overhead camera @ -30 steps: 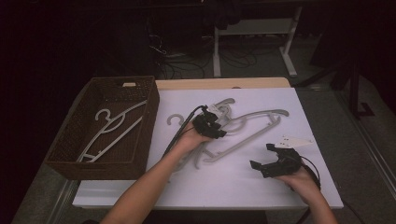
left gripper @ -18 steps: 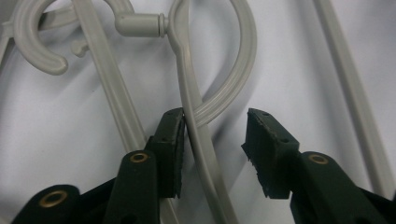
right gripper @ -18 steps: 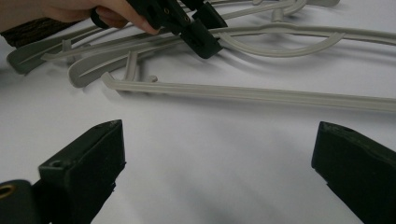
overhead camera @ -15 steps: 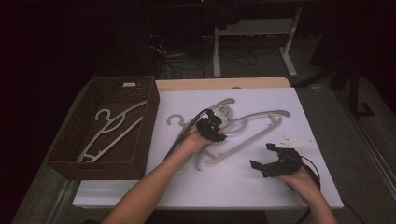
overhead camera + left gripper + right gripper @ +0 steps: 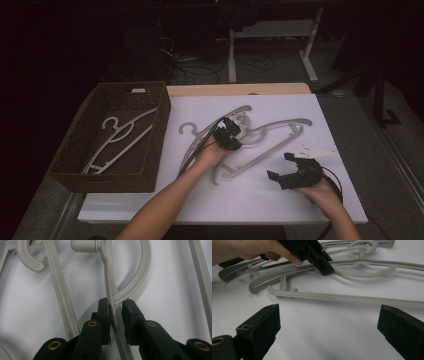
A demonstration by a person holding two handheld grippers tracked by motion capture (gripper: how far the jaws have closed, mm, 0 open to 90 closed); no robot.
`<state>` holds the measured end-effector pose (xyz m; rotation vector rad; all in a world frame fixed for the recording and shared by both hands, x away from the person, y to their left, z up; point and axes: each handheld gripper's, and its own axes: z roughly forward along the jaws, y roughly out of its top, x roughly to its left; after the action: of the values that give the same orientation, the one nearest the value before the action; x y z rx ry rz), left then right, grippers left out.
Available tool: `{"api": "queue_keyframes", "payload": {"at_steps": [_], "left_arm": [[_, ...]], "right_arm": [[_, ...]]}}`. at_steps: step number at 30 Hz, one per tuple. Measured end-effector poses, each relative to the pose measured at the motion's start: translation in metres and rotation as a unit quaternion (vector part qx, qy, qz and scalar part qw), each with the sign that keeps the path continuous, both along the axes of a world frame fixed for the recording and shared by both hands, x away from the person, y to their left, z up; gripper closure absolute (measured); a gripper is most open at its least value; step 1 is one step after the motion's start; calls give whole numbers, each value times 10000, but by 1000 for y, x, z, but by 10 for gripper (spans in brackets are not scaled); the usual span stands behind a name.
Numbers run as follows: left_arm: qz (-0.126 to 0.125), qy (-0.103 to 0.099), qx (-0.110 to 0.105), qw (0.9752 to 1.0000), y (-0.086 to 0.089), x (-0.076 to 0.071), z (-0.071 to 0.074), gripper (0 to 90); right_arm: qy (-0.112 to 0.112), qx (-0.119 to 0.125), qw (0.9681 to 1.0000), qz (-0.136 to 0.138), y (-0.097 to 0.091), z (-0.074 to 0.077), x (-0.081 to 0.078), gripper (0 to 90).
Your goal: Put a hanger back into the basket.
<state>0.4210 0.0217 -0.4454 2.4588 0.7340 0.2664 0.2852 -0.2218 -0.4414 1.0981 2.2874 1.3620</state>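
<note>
Two wide-apart black jaws frame a white table [image 5: 324, 340]; beyond, a hand's gripper [image 5: 325, 266] meets grey hangers [image 5: 352, 298].

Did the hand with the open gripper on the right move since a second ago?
No. The right gripper sits at the same spot beside the white tag on the table, jaws open.

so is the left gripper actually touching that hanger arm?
Cannot tell. In the left gripper view the hanger arm runs between the left gripper pads, which have just been closing; contact is unclear.
</note>
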Motion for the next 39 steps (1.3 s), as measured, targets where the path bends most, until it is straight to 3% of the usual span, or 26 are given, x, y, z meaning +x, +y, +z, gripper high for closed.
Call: {"api": "queue_keyframes", "payload": {"at_steps": [6, 15, 22, 26, 32, 39], "left_arm": [[133, -8, 31, 9999, -2, -2, 2, 791], [101, -99, -244, 9996, -4, -3, 14, 816], [109, -215, -394, 9989, 0, -2, 32, 818], [136, -394, -513, 9978, 9, -3, 54, 818], [121, -553, -483, 9972, 23, -3, 81, 818], [149, -573, -537, 9968, 50, -5, 109, 818]], "right_arm": [[-36, 42, 10000, 8, 0, 2, -2, 42], [-69, 90, 9999, -5, -2, 3, -3, 42], [-30, 101, 9999, 22, -2, 2, -2, 43], [-44, 116, 9999, 51, -1, 2, -2, 43], [-72, 165, 9998, 64, -2, 3, -2, 44], [-28, 181, 9998, 51, -2, 2, -1, 44]]}}
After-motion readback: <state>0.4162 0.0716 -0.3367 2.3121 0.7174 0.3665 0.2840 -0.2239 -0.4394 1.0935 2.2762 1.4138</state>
